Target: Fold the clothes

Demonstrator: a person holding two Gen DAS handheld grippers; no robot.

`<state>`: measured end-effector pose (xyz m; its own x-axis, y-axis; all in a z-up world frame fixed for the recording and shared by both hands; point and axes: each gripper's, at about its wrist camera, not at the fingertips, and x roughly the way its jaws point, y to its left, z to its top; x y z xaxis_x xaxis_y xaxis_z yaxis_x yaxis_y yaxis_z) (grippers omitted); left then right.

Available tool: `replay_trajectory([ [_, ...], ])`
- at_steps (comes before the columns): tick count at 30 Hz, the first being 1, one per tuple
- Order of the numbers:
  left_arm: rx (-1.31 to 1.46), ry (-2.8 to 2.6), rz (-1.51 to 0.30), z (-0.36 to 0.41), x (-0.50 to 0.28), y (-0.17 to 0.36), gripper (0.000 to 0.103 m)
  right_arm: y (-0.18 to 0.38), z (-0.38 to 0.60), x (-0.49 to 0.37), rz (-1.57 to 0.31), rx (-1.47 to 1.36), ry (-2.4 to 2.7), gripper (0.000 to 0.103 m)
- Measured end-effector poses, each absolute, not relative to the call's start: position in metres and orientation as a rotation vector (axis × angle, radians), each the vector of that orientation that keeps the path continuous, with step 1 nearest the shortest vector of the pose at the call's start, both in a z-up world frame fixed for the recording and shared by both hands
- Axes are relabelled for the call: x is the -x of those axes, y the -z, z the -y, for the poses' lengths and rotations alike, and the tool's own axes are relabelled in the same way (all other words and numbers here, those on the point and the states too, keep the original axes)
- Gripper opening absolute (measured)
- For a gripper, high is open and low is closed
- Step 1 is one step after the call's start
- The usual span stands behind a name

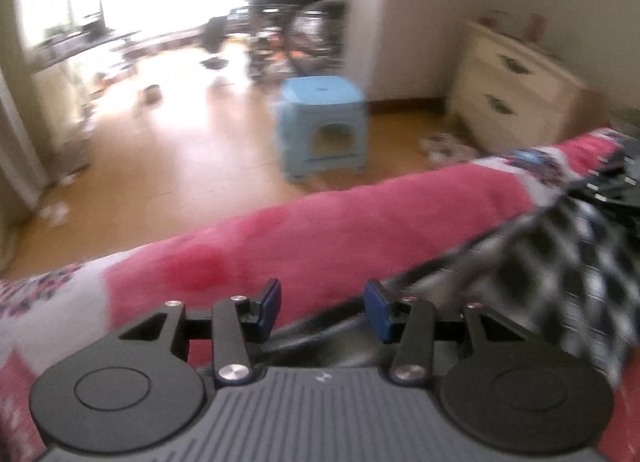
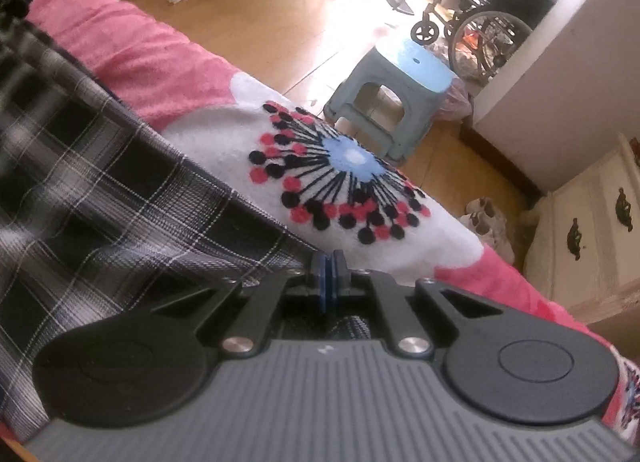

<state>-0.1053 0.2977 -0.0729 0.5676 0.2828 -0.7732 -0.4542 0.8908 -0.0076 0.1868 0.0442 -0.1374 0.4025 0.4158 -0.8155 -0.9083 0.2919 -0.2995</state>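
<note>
Left gripper [image 1: 322, 310]: two black hinged arms tipped with blue pads, standing apart with nothing between them; pink blanket shows through the gap.
Right gripper [image 2: 329, 278]: two blue pads pressed together at the edge of the checked cloth; whether fabric is pinched between them cannot be told.
Checked garment [image 2: 120, 198]: one piece of thin woven cloth, black and grey squares crossed by fine white lines. It lies draped on the bed, filling the 9 o'clock side of the right wrist view, its straight edge running down to the closed pads. In the left wrist view it [image 1: 560, 262] is blurred, at 3 to 4 o'clock, just right of the open fingers.
Blanket [image 1: 320, 230]: one fluffy, fleecy cover, mostly pink with white patches. One round burst motif [image 2: 340, 182] shows in the right view: a pale blue centre, dark spokes, red and black dots at the tips.
Stool [image 1: 322, 126]: one pale blue moulded plastic stool, squarish top with a small hole, arched openings between the legs, standing on the floor beyond the bed at 12 o'clock.
Floor [image 1: 180, 166]: smooth, glossy, wood-coloured.
Dresser [image 1: 520, 90]: one cream cabinet at 2 o'clock, two drawers with dark ornate metal handles.
Wheelchair [image 2: 488, 34]: one, black frame, spoked wheels, at 1 o'clock in the right view.
Shoes [image 2: 486, 218]: one pale pair on the floor beside the dresser.
</note>
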Motion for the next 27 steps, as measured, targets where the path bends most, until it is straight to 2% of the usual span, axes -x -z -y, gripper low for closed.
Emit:
replay_trajectory([
  [7,0.139,-0.271,-0.85,-0.278,0.094,0.076,0.046,0.12,-0.035,-0.178,-0.696,0.799,-0.977,0.005],
  [16,0.045,-0.143,-0.919,-0.266,0.075,0.089,0.027,0.124,-0.019,-0.18,-0.735,0.727,-0.969,0.008],
  [20,0.03,-0.122,-0.954,-0.27,0.069,0.093,0.03,0.125,-0.015,-0.179,-0.735,0.717,-0.979,0.008],
  [23,0.028,-0.103,-0.974,-0.272,0.064,0.094,0.028,0.126,-0.014,-0.179,-0.729,0.716,-0.989,0.008],
  [24,0.02,-0.095,-0.979,-0.271,0.064,0.094,0.026,0.126,-0.013,-0.179,-0.728,0.715,-0.992,0.008],
  [26,-0.004,-0.082,-0.982,-0.269,0.062,0.093,0.003,0.127,-0.012,-0.179,-0.723,0.715,-0.997,0.008],
  [27,-0.02,-0.082,-0.983,-0.267,0.061,0.091,0.003,0.127,-0.012,-0.179,-0.72,0.714,-0.998,0.008],
])
